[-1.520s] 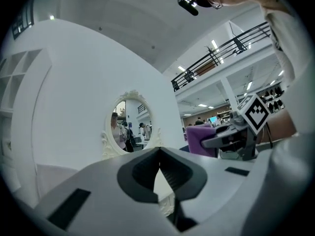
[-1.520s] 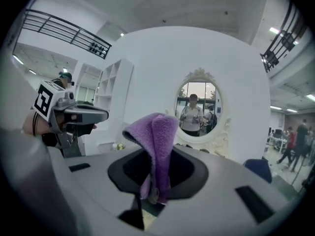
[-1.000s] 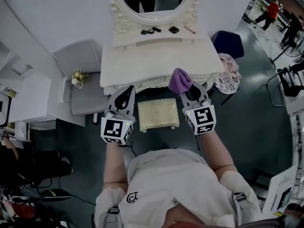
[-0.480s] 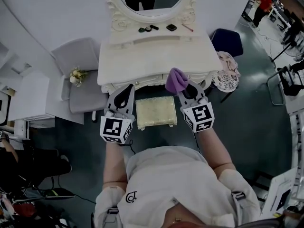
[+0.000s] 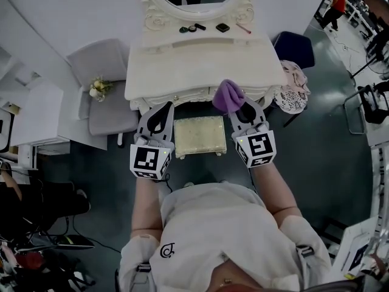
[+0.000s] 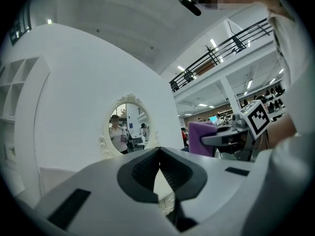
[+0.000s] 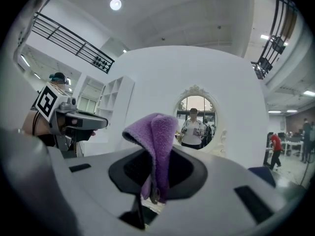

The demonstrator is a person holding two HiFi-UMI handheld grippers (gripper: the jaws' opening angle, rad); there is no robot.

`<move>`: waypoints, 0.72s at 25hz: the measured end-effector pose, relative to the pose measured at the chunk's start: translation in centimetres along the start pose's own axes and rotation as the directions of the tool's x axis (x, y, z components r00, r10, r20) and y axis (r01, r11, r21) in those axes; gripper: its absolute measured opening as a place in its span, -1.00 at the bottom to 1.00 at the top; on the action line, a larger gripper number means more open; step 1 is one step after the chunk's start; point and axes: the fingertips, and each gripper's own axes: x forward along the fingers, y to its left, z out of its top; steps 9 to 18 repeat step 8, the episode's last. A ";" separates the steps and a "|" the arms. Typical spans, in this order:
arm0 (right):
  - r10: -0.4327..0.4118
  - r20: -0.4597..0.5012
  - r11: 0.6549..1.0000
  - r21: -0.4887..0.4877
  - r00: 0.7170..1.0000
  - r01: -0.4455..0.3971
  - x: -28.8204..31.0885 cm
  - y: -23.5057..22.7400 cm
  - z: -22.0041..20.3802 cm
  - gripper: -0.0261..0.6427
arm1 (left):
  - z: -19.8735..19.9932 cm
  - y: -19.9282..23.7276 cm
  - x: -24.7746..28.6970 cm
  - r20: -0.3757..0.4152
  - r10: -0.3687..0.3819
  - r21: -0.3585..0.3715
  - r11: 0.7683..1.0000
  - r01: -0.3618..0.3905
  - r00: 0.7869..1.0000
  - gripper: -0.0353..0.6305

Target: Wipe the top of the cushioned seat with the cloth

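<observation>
We see both grippers held in front of the person, one on each side of the cushioned seat (image 5: 199,136), which stands on the floor just before the white dressing table (image 5: 200,66).

The right gripper (image 5: 242,109) has its jaws closed on the purple cloth (image 5: 228,96). In the right gripper view the cloth (image 7: 155,132) is pinched between the jaws of the right gripper (image 7: 156,181) and its folded end stands up out of them. The cloth is not on the seat. In the head view it lies over the front edge of the table, beside the far right corner of the seat.

The left gripper (image 5: 161,108) has its jaws brought together with nothing between them, as the left gripper view shows (image 6: 159,154).

Both gripper views look towards the oval mirror (image 7: 196,119) on the wall.

Compared with half a second ago, very little differs. The grippers keep nearly the same places and the cloth stays clamped. The seat, the table and the mirror frame (image 5: 152,14) appear a little higher in the head view.
</observation>
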 end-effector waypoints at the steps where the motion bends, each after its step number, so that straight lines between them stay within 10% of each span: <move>1: 0.002 -0.001 1.000 0.000 1.000 -0.002 0.0 0.1 0.0 -0.72 | -0.1 0.0 -0.1 0.000 0.002 -0.006 1.000 -0.002 1.000 -0.85; 18: 0.023 -0.007 1.000 -0.008 1.000 -0.023 0.2 1.2 -0.3 -0.72 | -0.2 0.2 -0.6 0.002 0.004 -0.011 1.000 -0.004 1.000 -0.85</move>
